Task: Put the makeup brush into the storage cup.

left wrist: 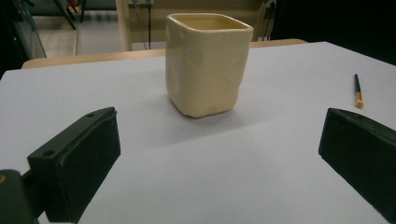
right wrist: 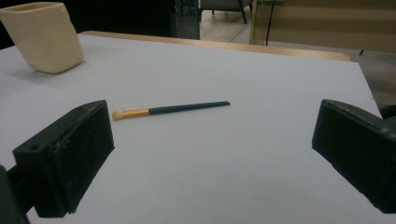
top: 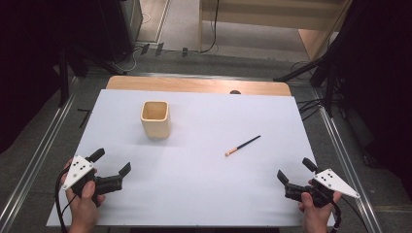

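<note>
A cream, square-sided cup [top: 156, 119] stands upright and empty on the white table sheet [top: 204, 194], left of centre. A small brush [top: 242, 145] with a dark handle, gold ferrule and pale tip lies flat to the right of centre. My left gripper [top: 112, 162] rests near the front left corner, open, jaws pointing toward the cup [left wrist: 205, 63] ahead; the brush [left wrist: 357, 89] lies off to its right. My right gripper [top: 295, 171] sits near the front right corner, open and empty, facing the brush [right wrist: 169, 110], with the cup [right wrist: 44, 36] far left.
The wooden table edge [top: 194, 85] runs along the back of the white sheet. Metal rails [top: 340, 145] flank both sides of the table, with stands and cables on the floor behind. Bare sheet stretches between the two grippers.
</note>
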Demonstrator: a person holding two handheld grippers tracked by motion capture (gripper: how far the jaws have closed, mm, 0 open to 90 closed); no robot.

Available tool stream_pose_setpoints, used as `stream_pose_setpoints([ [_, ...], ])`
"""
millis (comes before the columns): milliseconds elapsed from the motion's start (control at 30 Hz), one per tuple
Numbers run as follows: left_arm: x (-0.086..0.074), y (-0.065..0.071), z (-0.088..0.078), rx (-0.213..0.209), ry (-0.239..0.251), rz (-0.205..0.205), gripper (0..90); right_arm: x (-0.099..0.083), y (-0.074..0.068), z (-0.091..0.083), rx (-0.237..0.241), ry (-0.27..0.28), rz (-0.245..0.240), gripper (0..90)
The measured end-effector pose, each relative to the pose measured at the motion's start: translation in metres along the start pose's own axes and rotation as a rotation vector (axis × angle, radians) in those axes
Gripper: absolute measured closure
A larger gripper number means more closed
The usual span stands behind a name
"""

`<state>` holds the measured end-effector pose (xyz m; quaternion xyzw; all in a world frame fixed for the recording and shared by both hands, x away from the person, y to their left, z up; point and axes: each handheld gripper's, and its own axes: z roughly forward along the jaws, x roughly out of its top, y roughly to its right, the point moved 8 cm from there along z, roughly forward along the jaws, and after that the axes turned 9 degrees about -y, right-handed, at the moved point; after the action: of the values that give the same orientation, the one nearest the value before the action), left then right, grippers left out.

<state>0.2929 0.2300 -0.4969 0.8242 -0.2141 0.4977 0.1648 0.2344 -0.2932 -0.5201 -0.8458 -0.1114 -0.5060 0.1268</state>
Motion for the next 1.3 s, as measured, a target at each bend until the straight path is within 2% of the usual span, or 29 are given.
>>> stream_pose_setpoints([
  [400, 0.0, 0.005, 0.005, -0.015, -0.009, 0.006, 0.0, 0.003, -0.003, 0.002, -0.008, -0.009, -0.005, 0.0],
  [533, 0.0, 0.005, 0.006, -0.018, -0.012, 0.009, 0.0, 0.006, -0.002, 0.005, -0.013, -0.018, 0.008, 0.0],
  [867, 0.0, 0.005, 0.007, -0.023, -0.009, 0.009, 0.0, 0.021, -0.007, 0.019, -0.005, -0.045, -0.016, 0.0],
  [1300, -0.001, 0.007, 0.008, -0.027, -0.016, 0.01, 0.0, 0.048, -0.015, 0.044, 0.017, -0.048, -0.04, 0.2],
])
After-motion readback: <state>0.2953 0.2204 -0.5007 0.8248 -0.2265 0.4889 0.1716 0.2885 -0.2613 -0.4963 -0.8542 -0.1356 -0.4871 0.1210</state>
